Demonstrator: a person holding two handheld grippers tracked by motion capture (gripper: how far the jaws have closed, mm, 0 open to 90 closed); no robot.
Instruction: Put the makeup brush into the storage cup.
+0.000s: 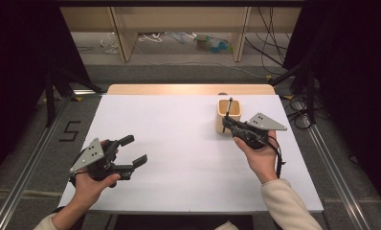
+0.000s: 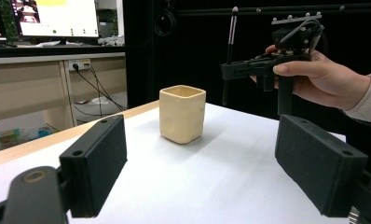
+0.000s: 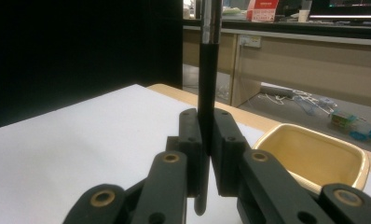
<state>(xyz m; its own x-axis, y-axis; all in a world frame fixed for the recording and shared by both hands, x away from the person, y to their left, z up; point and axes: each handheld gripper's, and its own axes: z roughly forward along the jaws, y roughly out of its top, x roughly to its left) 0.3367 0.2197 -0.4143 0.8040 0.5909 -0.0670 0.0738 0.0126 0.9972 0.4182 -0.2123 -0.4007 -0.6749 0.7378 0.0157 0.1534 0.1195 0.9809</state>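
From the high view, the left gripper point(image 1: 131, 152) is resting low over the white table point(image 1: 179, 143) with its jaws standing wide apart and nothing between them, while the right gripper point(image 1: 228, 120) is clamping a slim black brush with a pale tip point(image 1: 229, 106) beside the square cream-yellow cup point(image 1: 221, 125).

In the left gripper view, the cup point(image 2: 182, 113) is sitting upright between the spread jaws, farther off; the right gripper point(image 2: 232, 71) is holding the brush point(image 2: 230, 42) upright beside it.

In the right gripper view, the jaws are pinching the brush handle point(image 3: 208, 70), the cup point(image 3: 309, 156) lying just right.
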